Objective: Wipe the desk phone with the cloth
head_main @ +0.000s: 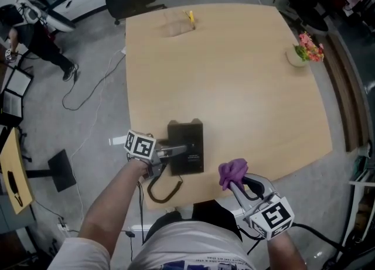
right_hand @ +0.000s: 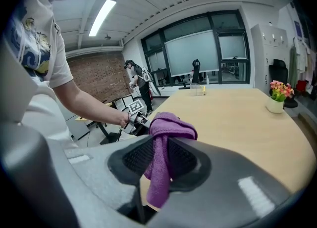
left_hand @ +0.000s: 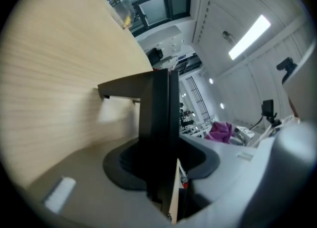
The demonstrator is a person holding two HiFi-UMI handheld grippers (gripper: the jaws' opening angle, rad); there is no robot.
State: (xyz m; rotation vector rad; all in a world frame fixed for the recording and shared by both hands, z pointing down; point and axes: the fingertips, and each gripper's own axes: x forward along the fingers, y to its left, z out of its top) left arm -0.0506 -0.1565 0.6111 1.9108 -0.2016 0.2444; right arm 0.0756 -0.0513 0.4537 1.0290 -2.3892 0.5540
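— At the table's (head_main: 234,75) six o'clock edge: black desk phone (head_main: 188,146), coiled cord (head_main: 159,190) trailing toward seven.
— And the jaws?
— Left gripper (head_main: 171,150) reaches in from nine o'clock, clamped on the phone's left side. Right gripper (head_main: 237,182) is pinched on the purple cloth (head_main: 232,172), four o'clock of the phone, not touching it.

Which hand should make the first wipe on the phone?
Right. The right tongs hold the cloth near the phone; the left tongs are clamped on the phone, likely steadying it.
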